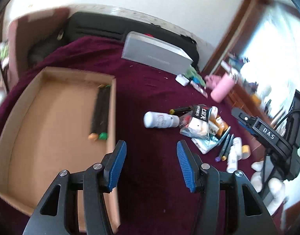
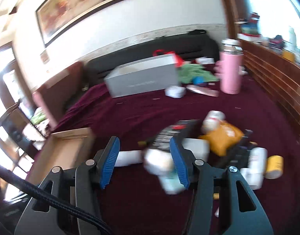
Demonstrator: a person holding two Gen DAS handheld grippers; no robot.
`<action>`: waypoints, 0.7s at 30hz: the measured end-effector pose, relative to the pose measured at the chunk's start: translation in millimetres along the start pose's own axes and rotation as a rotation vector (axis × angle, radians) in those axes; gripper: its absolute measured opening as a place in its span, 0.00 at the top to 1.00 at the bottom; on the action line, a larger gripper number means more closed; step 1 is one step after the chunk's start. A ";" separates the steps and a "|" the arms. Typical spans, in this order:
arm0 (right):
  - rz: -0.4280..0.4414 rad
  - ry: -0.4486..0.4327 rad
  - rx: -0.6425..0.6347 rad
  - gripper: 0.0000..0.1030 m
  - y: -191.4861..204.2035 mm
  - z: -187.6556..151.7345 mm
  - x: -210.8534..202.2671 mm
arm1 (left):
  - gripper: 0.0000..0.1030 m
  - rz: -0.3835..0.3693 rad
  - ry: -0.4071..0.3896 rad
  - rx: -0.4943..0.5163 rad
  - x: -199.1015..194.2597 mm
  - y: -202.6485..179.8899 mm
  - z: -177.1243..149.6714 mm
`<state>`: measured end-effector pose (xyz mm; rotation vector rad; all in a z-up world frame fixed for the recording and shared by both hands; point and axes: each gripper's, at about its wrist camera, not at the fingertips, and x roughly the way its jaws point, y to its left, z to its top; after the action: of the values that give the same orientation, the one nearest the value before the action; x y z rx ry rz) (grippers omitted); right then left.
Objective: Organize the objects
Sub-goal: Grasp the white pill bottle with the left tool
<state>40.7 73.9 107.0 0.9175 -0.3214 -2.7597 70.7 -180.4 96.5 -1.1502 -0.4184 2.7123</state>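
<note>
Your left gripper (image 1: 151,165) sits nearest the lens, its blue-padded fingers (image 1: 116,168) spread wide with nothing between them, hovering over the maroon cloth (image 1: 146,90) just beside the right wall of the cardboard tray (image 1: 52,105). Inside that tray, two black markers (image 1: 100,111) lie side by side against the right wall, one with an orange cap and one with a green cap toward you.

Your right gripper (image 2: 144,163) also has its fingers parted and grips nothing; in the right wrist view it hangs above the clutter pile, and motion blur makes it impossible to tell whether a pad touches anything. From the left wrist view the right gripper's body (image 1: 267,137) shows the white letters "DAS".

Right of the tray, well apart from it, lies the pile: a white bottle (image 1: 160,119) on its side with faint red script that cannot be read, a black snack packet (image 1: 202,114) with white Chinese characters too small to make out, an orange packet (image 2: 222,137), more markers (image 1: 225,146), and a small yellow-capped tube (image 2: 274,166).

Farther back stand a grey box (image 1: 155,53) with a faint unreadable line of print on its side, a pink flask (image 2: 230,74) upright, and a green cloth (image 2: 193,73) beside the box.
</note>
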 end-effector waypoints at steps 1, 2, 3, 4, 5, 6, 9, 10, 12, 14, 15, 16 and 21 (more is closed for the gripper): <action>-0.002 0.000 0.021 0.49 -10.2 -0.1 2.3 | 0.54 0.025 0.003 0.069 8.4 -14.3 8.1; -0.001 0.000 0.047 0.49 -22.3 -0.1 5.5 | 0.54 0.037 0.009 0.124 13.1 -22.9 10.8; 0.001 -0.002 0.069 0.49 -32.4 1.6 6.9 | 0.54 0.056 0.021 0.212 24.4 -35.6 18.0; 0.004 -0.005 0.094 0.49 -43.0 2.3 7.4 | 0.54 0.076 0.031 0.284 33.0 -44.7 23.5; 0.010 -0.008 0.124 0.49 -54.2 3.5 7.9 | 0.54 0.116 0.049 0.377 49.1 -53.6 31.6; 0.016 -0.011 0.149 0.49 -61.7 3.5 7.8 | 0.54 0.145 0.068 0.439 59.9 -60.5 35.2; 0.041 -0.005 0.212 0.49 -79.3 5.4 9.2 | 0.54 0.193 0.138 0.596 90.8 -76.9 38.3; 0.043 -0.003 0.221 0.49 -82.8 5.7 8.9 | 0.54 0.206 0.171 0.645 103.2 -81.0 37.6; 0.040 0.016 0.232 0.49 -86.9 5.7 12.2 | 0.54 0.232 0.221 0.710 123.9 -84.9 33.1; 0.044 0.032 0.240 0.49 -88.6 5.0 14.7 | 0.54 0.242 0.257 0.755 143.5 -88.5 29.3; 0.050 0.039 0.240 0.49 -89.2 4.6 16.4 | 0.54 0.244 0.268 0.770 151.1 -89.3 27.1; 0.056 0.045 0.240 0.49 -89.2 4.0 17.8 | 0.54 0.244 0.284 0.782 160.0 -90.9 25.7; 0.056 0.063 0.235 0.49 -89.1 0.2 22.2 | 0.59 0.228 0.320 0.723 179.4 -87.4 28.6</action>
<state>11.3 152.9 70.5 1.0294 -0.6605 -2.6752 -69.9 -56.7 21.9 -1.3952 0.7142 2.4116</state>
